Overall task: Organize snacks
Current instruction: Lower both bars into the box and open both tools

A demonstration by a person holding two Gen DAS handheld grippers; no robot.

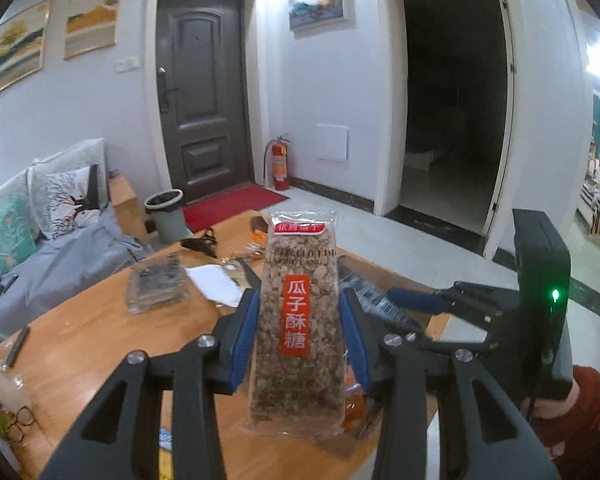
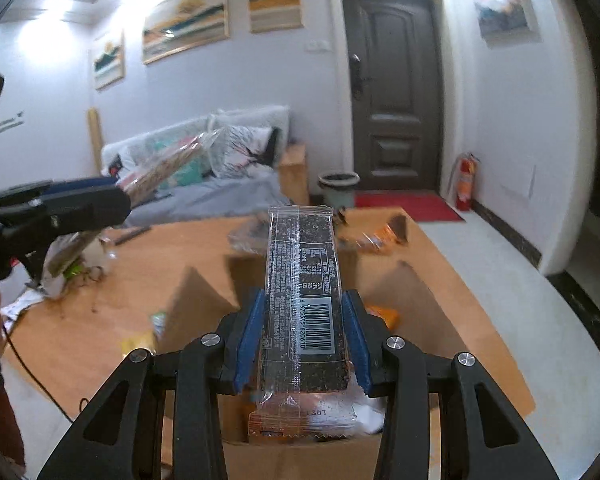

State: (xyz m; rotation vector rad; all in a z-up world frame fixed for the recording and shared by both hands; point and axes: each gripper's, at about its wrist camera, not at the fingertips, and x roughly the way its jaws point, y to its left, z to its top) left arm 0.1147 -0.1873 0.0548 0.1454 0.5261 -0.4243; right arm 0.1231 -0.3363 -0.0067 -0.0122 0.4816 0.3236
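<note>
My left gripper [image 1: 299, 320] is shut on a clear-wrapped seed brittle bar [image 1: 298, 316] with a red label, held upright above the wooden table [image 1: 84, 344]. My right gripper [image 2: 304, 324] is shut on a dark sesame bar [image 2: 302, 292], barcode side up, over an open cardboard box [image 2: 300, 456] holding an orange-edged packet [image 2: 300, 420]. The left gripper with its bar [image 2: 160, 172] shows at the left of the right wrist view. The right gripper [image 1: 420, 300] shows at the right of the left wrist view.
On the table lie another dark bar [image 1: 156, 284], white paper [image 1: 216, 284], a black clip [image 1: 200, 242], orange snack packets [image 2: 384, 236] and a pen [image 1: 18, 344]. A sofa [image 1: 40, 240], bin [image 1: 166, 216] and fire extinguisher [image 1: 280, 164] stand beyond.
</note>
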